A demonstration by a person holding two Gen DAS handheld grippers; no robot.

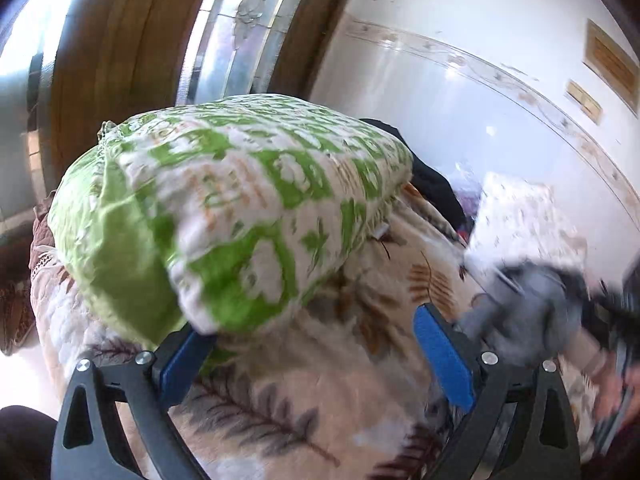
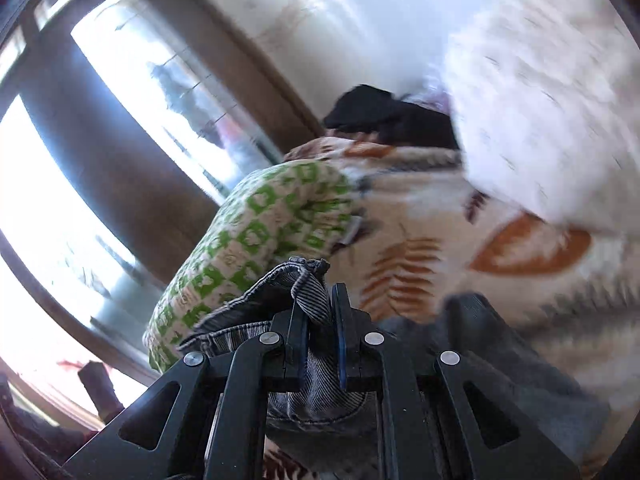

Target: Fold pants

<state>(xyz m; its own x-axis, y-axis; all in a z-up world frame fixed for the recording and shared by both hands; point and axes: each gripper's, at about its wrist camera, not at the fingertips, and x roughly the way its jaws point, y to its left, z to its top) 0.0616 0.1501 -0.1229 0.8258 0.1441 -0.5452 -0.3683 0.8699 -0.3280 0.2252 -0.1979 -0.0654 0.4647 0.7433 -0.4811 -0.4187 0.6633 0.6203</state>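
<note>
Right gripper [image 2: 316,312] clamped on the pants [image 2: 308,292] — they probably trail rightward of the empty, wide-open left gripper [image 1: 312,344].

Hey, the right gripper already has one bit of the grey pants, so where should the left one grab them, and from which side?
A judgement: grab the loose grey pants where they bunch right of the left gripper, coming in sideways from the left. Its jaws stand open and empty, and the hanging fabric offers a fold to pinch. The right gripper is shut on a hemmed edge. Blur hides finer detail.
</note>
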